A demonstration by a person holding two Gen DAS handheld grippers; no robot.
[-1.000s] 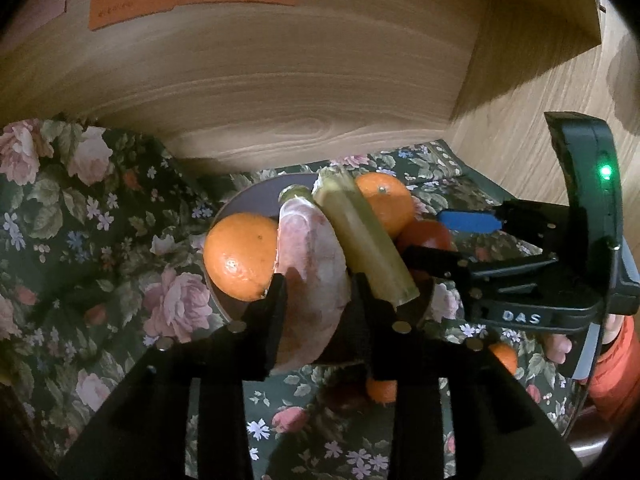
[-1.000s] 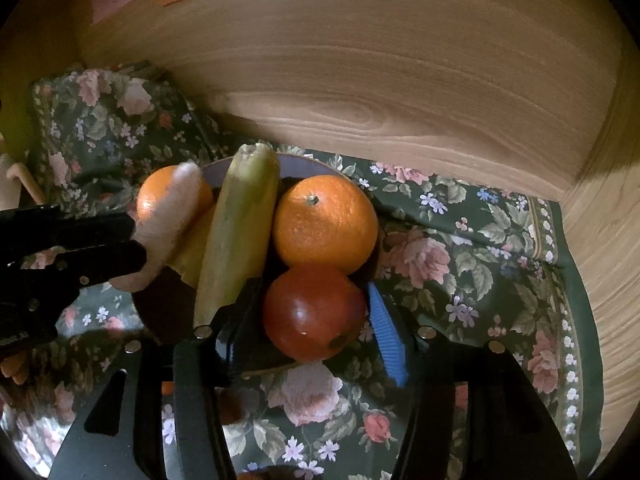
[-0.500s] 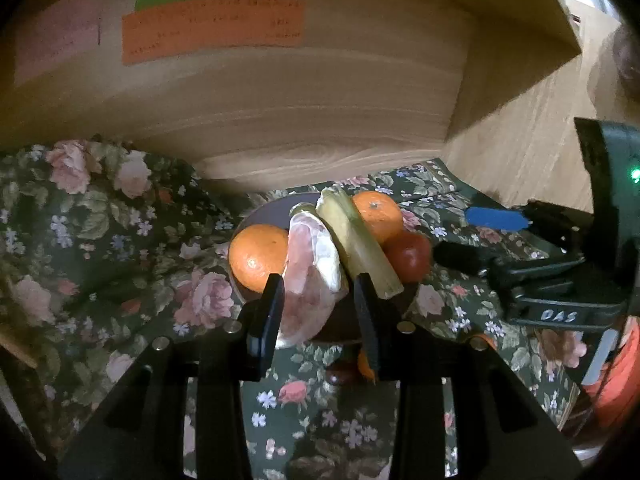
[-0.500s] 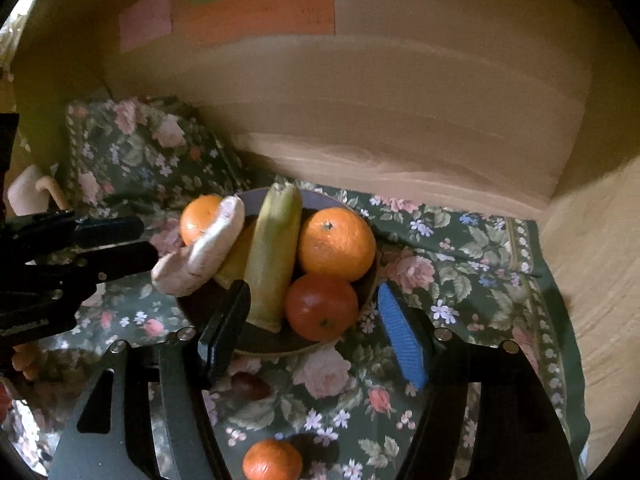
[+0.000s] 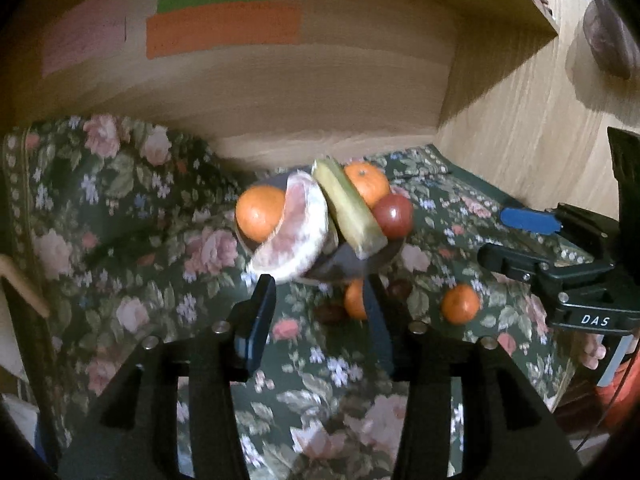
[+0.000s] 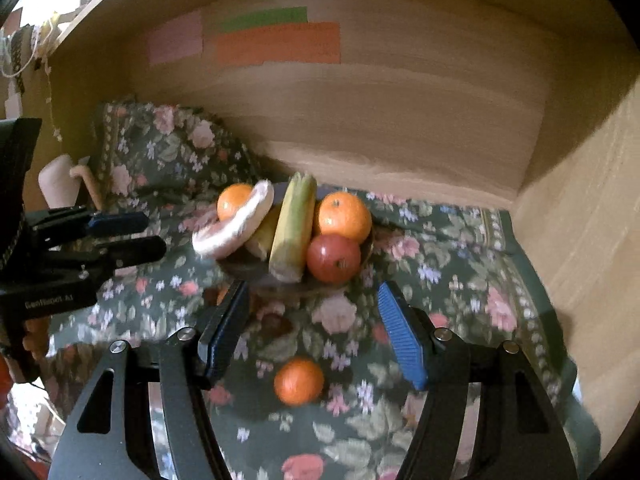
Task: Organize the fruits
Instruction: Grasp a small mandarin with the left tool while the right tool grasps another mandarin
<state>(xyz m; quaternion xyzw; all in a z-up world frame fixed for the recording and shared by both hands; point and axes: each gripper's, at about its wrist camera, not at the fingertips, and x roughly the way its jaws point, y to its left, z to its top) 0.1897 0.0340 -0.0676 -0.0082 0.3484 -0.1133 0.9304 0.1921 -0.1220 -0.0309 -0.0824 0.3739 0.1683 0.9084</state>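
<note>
A dark bowl on a floral cloth holds a peeled pomelo wedge, a green-yellow corn cob, two oranges and a red apple. The bowl also shows in the right wrist view, with the wedge, cob and apple. My left gripper is open and empty, just in front of the bowl. My right gripper is open and empty, in front of the bowl. A loose orange lies between its fingers.
Wooden shelf walls close the back and right side, with coloured paper notes on the back wall. Small oranges and dark fruits lie on the cloth before the bowl. A cream object stands at the left.
My left gripper let go of the pomelo wedge, which now rests on the bowl's edge. Both grippers have drawn back from the bowl; the right one has left the apple.
</note>
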